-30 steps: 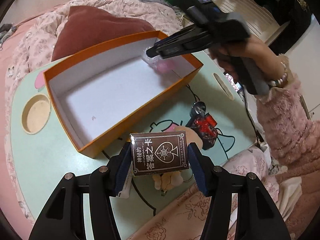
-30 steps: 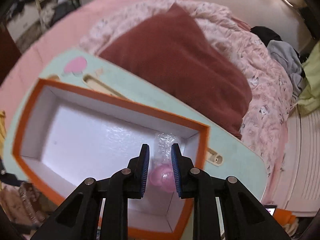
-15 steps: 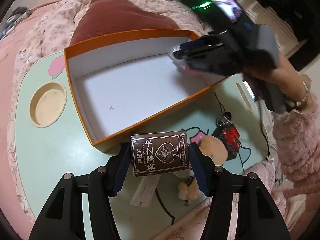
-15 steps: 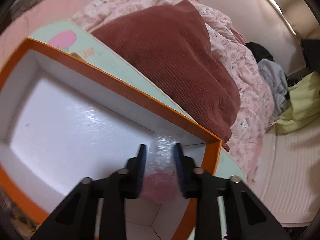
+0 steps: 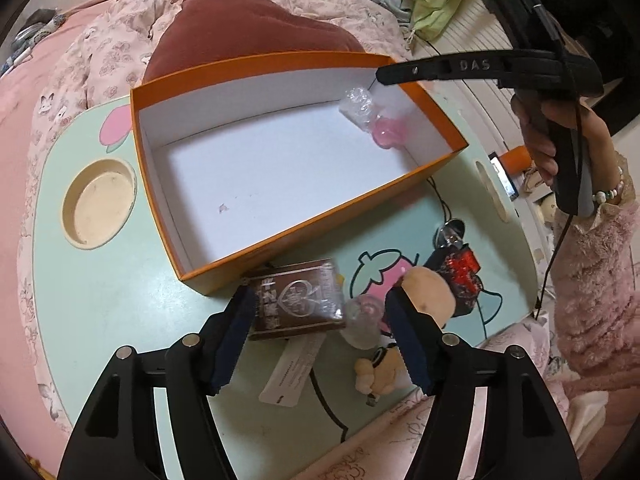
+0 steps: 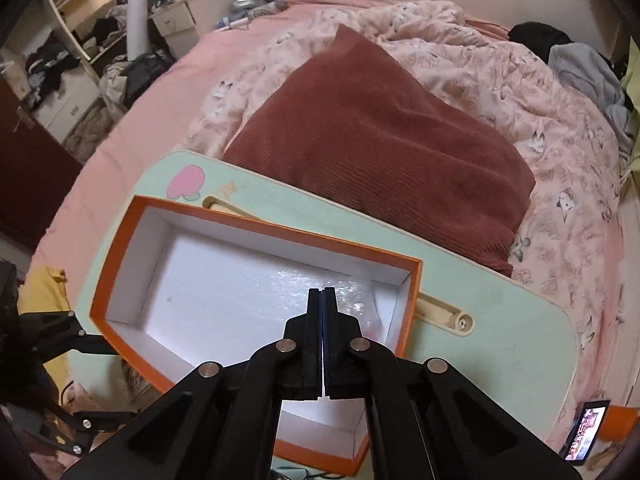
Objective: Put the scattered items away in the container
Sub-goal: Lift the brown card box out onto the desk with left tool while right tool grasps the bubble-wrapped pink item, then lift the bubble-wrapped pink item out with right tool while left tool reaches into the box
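An orange box [image 5: 436, 108] with a white inside stands on the mint lap table [image 5: 100, 300]. A bubble-wrapped pink item [image 5: 368, 116] lies in its far right corner. Just above that corner my right gripper [image 5: 384, 76] hovers, shut with nothing in it; in the right wrist view its fingers [image 6: 322, 300] meet over the box [image 6: 256, 220]. My left gripper [image 5: 320, 296] hangs low in front of the box, jaws opening. A brown card box [image 5: 296, 304] with a spade emblem lies tilted and blurred between them, clear of the right pad.
A tan plush toy [image 5: 428, 292], a red-and-black item [image 5: 460, 276], a clear round piece [image 5: 364, 316], a white paper strip [image 5: 292, 368] and a black cable lie on the table's near right. A cup recess [image 5: 98, 204] sits at left, a maroon pillow [image 5: 248, 36] behind.
My left jaws have widened and the card box has slipped out of their grip, tipping down. The right gripper has left the wrapped pink item in the box, closed and risen.
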A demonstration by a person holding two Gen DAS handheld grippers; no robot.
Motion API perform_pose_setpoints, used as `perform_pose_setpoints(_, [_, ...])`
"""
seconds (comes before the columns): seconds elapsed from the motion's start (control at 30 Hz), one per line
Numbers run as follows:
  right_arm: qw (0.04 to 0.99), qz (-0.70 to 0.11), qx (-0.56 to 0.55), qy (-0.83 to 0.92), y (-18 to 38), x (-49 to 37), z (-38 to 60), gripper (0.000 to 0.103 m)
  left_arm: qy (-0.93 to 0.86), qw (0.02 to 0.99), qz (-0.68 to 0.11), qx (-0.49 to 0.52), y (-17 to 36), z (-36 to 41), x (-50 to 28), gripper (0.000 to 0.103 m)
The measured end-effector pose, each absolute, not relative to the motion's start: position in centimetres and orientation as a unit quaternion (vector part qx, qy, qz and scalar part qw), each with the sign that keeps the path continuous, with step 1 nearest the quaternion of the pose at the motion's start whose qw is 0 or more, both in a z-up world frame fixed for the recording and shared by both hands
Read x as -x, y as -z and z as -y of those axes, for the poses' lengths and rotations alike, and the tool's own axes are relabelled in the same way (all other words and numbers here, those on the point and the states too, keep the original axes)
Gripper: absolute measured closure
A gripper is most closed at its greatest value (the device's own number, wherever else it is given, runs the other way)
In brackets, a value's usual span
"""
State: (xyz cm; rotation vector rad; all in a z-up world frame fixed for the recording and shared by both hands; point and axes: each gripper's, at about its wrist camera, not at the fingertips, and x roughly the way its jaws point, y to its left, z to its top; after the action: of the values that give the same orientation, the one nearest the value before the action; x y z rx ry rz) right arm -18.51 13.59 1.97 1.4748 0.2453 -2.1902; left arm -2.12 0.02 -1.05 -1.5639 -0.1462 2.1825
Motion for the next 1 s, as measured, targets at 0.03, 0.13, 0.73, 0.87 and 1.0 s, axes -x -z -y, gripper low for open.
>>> perform_pose_setpoints(0.03, [0.238,-0.094,-0.542,0.800,-1.9,18.5,-13.6,0.101,-0.791,0.226,0.053,0.566,0.9,0.0,2.1,0.035])
perform_pose_setpoints(0.13, [0.214,-0.109,-0.546,0.803,-1.5,19.1,-13.2,0.075,-0.796,0.229,0.055,0.558,0.2,0.2,2.0,0.035])
perform_pose_setpoints(0.73, [0.162,-0.231,-0.559,0.779,2.9,18.9,-9.4,0.075,-0.822,0.233,0.066,0.515,-3.2,2.5,2.3,0.035])
perform_pose_setpoints(0.87, [0.212,-0.121,-0.534,0.809,-1.4,17.7,-12.4,0.075,-0.818,0.242,0.063,0.518,-4.5,1.3,4.1,0.035])
perform_pose_setpoints(1.0, [0.217,-0.034,-0.488,0.845,-6.2,15.5,-17.1,0.075,-0.808,0.257,0.051,0.528,-5.6,-2.1,7.7,0.035])
